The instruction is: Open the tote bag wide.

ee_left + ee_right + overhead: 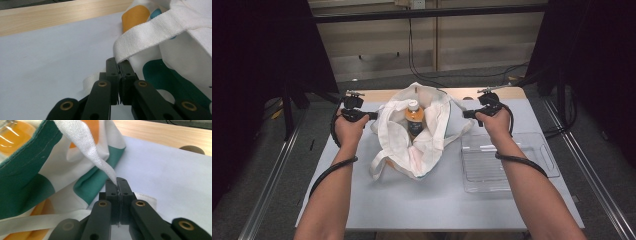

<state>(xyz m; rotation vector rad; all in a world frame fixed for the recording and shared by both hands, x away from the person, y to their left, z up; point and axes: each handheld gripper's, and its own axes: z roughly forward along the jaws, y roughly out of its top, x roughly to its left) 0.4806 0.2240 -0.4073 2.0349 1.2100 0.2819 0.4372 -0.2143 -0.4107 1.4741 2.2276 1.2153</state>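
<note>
Bag (414, 135) mid-desk (362, 200), mouth pulled wide between both hands, with bottle (414, 119) standing inside and tray (504, 162) empty just to its right; judging by that, opening done, bottle not yet out. Forearms stretched forward and level, hands spread to either side of bag. Left tongs (119, 65) clamped on a strap (150, 37), right tongs (117, 185) clamped on bag's rim fabric.

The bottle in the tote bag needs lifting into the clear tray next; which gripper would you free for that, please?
Right, probably: the right gripper sits beside the clear tray; both grip tote bag straps around the bottle.
</note>
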